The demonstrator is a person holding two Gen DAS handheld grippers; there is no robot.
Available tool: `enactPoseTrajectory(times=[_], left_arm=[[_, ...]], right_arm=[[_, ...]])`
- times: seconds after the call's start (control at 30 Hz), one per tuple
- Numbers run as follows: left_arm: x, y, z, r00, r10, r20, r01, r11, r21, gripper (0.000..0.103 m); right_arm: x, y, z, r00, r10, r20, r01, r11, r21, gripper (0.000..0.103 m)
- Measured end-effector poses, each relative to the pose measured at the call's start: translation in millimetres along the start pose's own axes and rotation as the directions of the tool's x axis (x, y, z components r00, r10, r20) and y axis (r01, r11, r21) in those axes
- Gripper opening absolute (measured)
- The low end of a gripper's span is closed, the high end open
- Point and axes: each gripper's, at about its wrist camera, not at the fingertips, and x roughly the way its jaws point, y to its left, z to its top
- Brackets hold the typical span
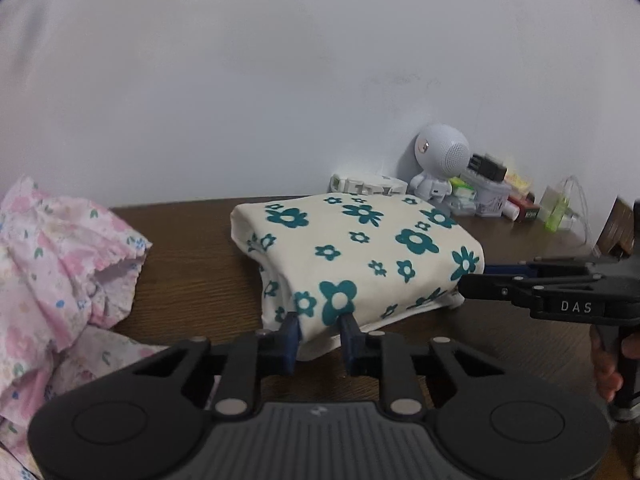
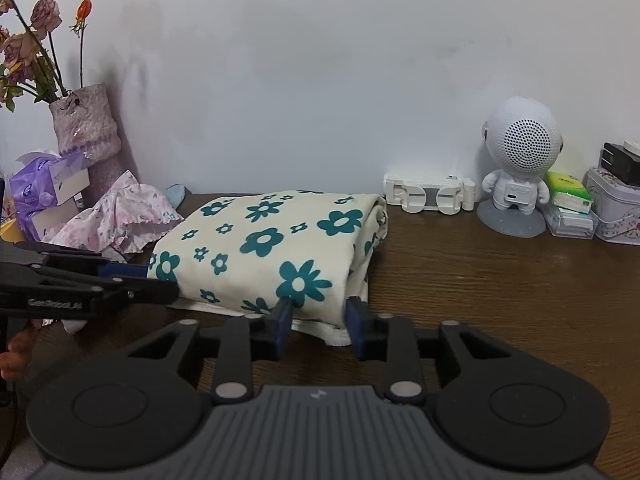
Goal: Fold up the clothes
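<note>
We have both grippers, left [image 1: 319,330] and right [image 2: 318,317], part-open around the near edge of the folded cloth [image 2: 264,248], pads apparently not clamping it.

free: bare table [image 2: 500,292] right of folded cloth [image 2: 264,240] | blocked: astronaut speaker [image 2: 516,168] behind

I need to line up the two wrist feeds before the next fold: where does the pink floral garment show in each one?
Left wrist view: the pink floral garment fills the left edge, crumpled on the table left of the folded flower-print cloth.
Right wrist view: the pink floral garment lies small at the far left, behind the cloth's left corner, below the vase.
Shared landmark: the white astronaut speaker against the wall.
</note>
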Motion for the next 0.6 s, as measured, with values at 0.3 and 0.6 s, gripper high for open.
enactPoseTrajectory(times=[0.3, 0.6], left_arm=[[0, 2, 2, 1.0, 0.003, 0.013, -0.003, 1.0, -0.025, 0.02], [-34, -15, -4, 0.987, 0.084, 0.14, -0.08, 0.996, -0.034, 0.09]], right_arm=[[1, -9, -1, 1.0, -0.005, 0.0, 0.005, 0.999, 0.033, 0.018], [-9, -1, -5, 0.999, -0.044, 0.024, 0.043, 0.999, 0.017, 0.073]])
